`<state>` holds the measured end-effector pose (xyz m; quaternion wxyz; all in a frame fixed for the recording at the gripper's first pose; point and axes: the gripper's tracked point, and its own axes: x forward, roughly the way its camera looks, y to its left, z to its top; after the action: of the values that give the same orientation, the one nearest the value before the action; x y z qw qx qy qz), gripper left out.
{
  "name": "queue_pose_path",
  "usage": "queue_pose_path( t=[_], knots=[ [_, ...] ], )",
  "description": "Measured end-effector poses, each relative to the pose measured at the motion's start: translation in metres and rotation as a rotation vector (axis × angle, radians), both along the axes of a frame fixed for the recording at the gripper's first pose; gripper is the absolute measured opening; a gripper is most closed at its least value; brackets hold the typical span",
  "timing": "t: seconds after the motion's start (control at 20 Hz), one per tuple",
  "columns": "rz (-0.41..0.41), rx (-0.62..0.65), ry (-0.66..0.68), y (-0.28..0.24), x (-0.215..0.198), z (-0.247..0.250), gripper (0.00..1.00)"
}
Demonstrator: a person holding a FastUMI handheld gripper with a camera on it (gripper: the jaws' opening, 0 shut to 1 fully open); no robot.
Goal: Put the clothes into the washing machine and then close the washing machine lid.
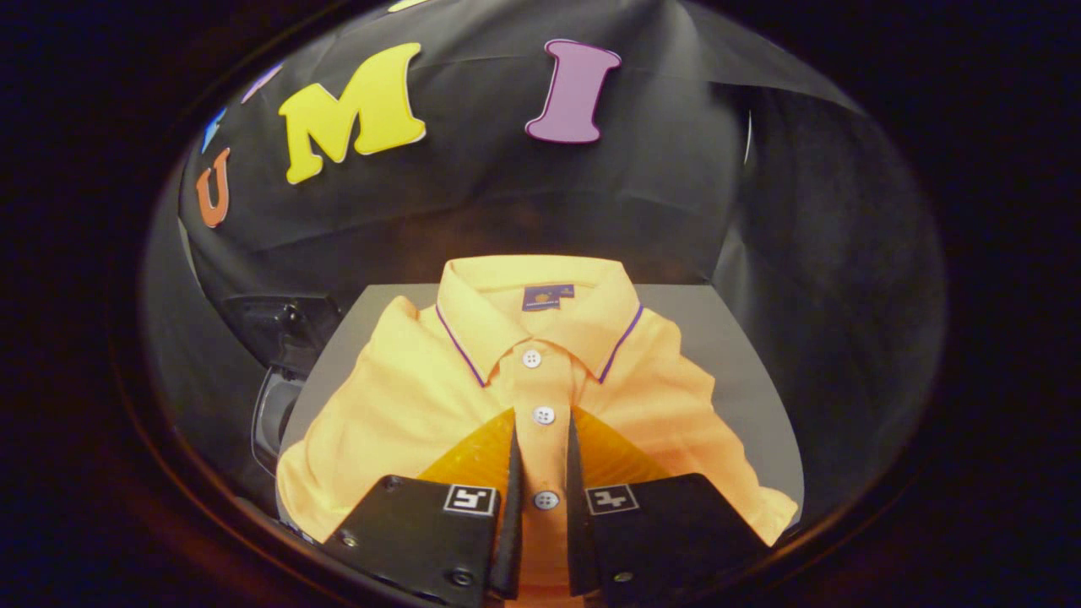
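The folded yellow polo shirt (540,397) lies flat on a grey surface (726,338), collar away from the gripper and button placket (543,414) running straight toward it, so the neat fold offers a thick middle to take hold of. The gripper (543,422) is low over the shirt, and its two fingers stand a narrow way apart with the placket showing between them; the fingertips (510,426) lie on or just above the cloth on each side of the middle button (544,415). I judge they are set to pinch the placket, but I cannot tell if both press it already. Left of the shirt, beyond the surface edge, a dark rounded thing (279,371) shows, maybe the washing machine with its lid up; it is too dim to be sure. The shirt is not yet inside any machine.
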<state>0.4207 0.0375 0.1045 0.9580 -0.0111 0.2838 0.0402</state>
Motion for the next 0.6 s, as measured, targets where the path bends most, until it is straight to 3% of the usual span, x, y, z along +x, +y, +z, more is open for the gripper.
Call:
queue_pose_path(
  t=[0.2, 0.6],
  knots=[
    [0.012, 0.046, -0.005, 0.006, -0.017, 0.006, 0.12],
    [0.035, 0.121, -0.166, 0.04, -0.066, 0.074, 0.1]
  ],
)
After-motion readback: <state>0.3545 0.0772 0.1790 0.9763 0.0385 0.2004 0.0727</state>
